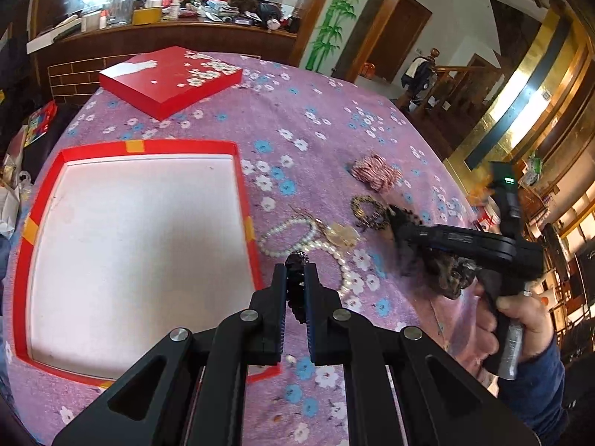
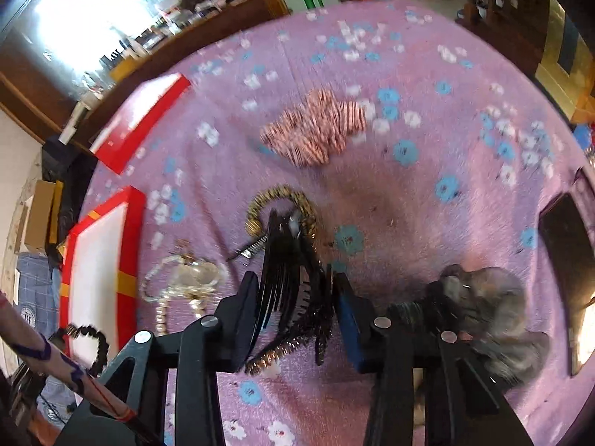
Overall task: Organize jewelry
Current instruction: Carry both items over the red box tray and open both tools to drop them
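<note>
The open red box point(image 1: 130, 245) is lying at the left on the purple floral cloth point(image 1: 316, 119). The left gripper point(image 1: 296, 271) is pinching a black beaded bracelet point(image 1: 296, 260) just beside the pearl necklace point(image 1: 308, 238). Further right, the right gripper point(image 2: 297, 297) is clamping a black hair comb point(image 2: 286, 260) over the gold bracelet point(image 2: 279, 193).

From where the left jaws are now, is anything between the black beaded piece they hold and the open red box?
Nothing visible. The black beaded bracelet is clamped just right of the open red box, whose white interior is bare; the pearl necklace lies outside it.
</note>
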{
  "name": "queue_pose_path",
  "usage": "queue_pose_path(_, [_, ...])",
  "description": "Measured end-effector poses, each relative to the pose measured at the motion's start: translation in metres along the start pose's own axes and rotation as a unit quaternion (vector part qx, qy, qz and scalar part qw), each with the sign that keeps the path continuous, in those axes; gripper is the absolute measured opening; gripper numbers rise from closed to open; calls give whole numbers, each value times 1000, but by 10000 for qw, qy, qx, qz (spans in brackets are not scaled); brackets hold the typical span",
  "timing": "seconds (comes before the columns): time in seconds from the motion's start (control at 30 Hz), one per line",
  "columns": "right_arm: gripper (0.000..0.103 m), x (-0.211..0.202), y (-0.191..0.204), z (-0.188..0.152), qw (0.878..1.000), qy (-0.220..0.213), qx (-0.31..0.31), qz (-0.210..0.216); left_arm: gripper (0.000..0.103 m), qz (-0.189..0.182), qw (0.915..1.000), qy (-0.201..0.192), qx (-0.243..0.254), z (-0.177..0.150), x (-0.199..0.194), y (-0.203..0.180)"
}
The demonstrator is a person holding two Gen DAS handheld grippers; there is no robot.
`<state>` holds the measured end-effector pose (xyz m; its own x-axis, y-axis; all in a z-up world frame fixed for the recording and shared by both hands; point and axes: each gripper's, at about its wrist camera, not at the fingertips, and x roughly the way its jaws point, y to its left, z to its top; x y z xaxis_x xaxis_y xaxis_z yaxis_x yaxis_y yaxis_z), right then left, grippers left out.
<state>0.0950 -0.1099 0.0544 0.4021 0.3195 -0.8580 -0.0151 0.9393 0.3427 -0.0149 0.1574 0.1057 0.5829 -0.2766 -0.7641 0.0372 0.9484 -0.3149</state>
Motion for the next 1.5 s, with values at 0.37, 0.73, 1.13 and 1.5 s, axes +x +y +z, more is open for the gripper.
queue_pose_path(0.37, [44, -50, 43, 4, 9970, -384, -562, 358, 8, 141, 9997, -163, -124, 12, -21, 25])
queue_pose_path(0.73, [44, -35, 145, 1, 9858, -164, -1400, 913, 8, 751, 9961, -321, -341, 40, -45, 82])
queue_pose_path(1.13, [44, 42, 227, 13, 9789, 290, -1687, 1119, 8, 811, 9931, -424, -740, 77, -2, 151])
queue_pose_path(1.5, [44, 102, 255, 25, 9795, 439, -1790, 817, 8, 839, 9864, -305, -1378, 71, 51, 216])
